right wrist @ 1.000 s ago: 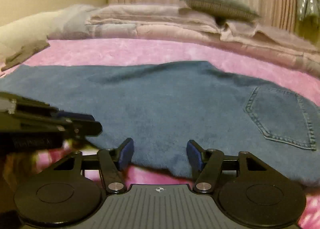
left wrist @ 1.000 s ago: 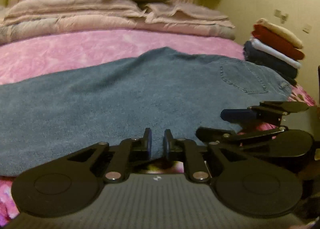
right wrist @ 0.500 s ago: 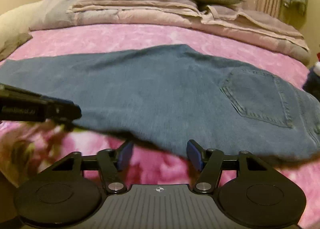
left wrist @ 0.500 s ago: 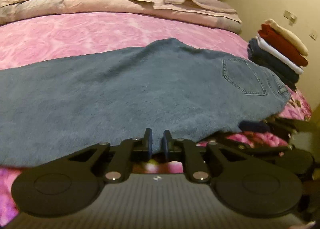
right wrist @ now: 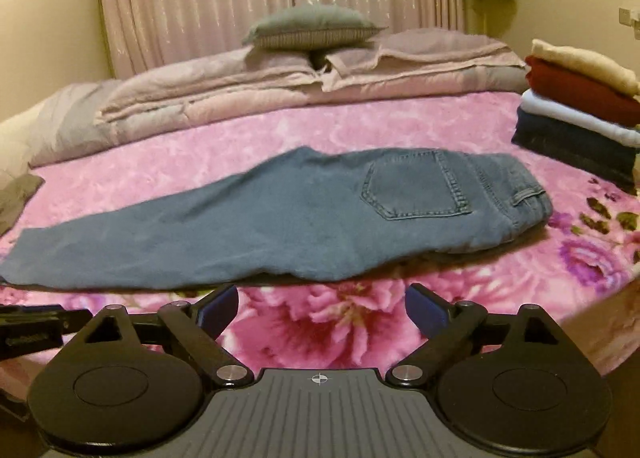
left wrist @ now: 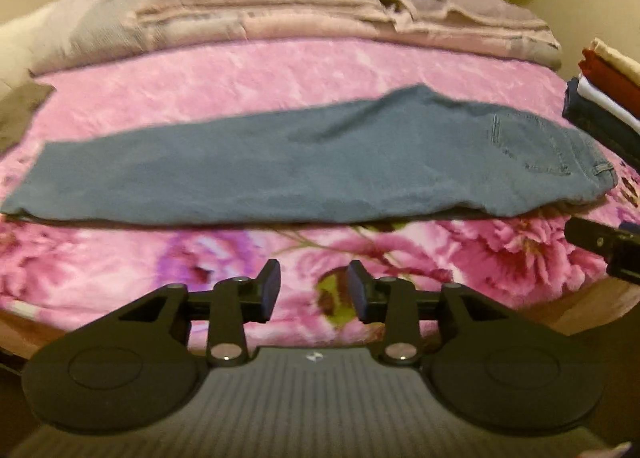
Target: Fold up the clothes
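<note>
A pair of blue jeans [left wrist: 304, 174] lies flat across the pink floral bedspread, folded lengthwise, waist and back pocket at the right, leg hems at the left; it also shows in the right wrist view [right wrist: 280, 222]. My left gripper [left wrist: 314, 290] is open and empty, over the bedspread in front of the jeans' near edge. My right gripper [right wrist: 320, 308] is open wide and empty, just in front of the jeans' near edge. Neither gripper touches the jeans.
A stack of folded clothes [right wrist: 580, 114] stands at the right of the bed. Folded bedding and a grey cushion [right wrist: 308, 26] lie at the headboard. A grey cloth [left wrist: 20, 114] lies at the far left. The bed's near edge [right wrist: 592, 322] is close below the grippers.
My left gripper has let go of the jeans' near edge and opened. Both grippers have pulled back from the jeans, which now lie flat on the bed.
</note>
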`<state>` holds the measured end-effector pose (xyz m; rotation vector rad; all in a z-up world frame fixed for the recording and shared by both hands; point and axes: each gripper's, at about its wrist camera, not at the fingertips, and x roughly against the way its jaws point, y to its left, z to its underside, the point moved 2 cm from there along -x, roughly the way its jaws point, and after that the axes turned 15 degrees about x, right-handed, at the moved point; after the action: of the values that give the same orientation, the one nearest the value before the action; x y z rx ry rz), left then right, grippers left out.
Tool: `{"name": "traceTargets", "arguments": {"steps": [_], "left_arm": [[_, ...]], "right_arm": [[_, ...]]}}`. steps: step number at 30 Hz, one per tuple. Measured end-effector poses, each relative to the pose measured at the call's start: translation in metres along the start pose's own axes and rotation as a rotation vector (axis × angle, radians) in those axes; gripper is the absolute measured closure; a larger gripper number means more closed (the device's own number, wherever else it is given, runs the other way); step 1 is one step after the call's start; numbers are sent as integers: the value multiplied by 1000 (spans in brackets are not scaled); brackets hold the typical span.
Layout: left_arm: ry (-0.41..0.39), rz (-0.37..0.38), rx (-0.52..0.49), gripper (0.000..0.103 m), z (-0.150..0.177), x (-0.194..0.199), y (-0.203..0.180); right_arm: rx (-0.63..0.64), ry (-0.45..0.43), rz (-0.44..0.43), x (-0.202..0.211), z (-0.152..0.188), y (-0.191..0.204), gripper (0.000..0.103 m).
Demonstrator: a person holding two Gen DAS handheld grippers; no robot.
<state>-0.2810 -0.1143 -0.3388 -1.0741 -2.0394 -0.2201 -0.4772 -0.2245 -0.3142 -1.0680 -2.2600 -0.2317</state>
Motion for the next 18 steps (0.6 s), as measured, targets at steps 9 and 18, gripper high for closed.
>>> {"name": "traceTargets", "arguments": {"steps": [9, 18], "left_arm": [[-79, -36, 3, 63, 10, 48, 12], [-106, -55, 13, 63, 22, 68, 25]], "right_arm": [[7, 5, 19, 28, 15, 18, 1], [-6, -32, 33, 48, 20, 20, 1]]}}
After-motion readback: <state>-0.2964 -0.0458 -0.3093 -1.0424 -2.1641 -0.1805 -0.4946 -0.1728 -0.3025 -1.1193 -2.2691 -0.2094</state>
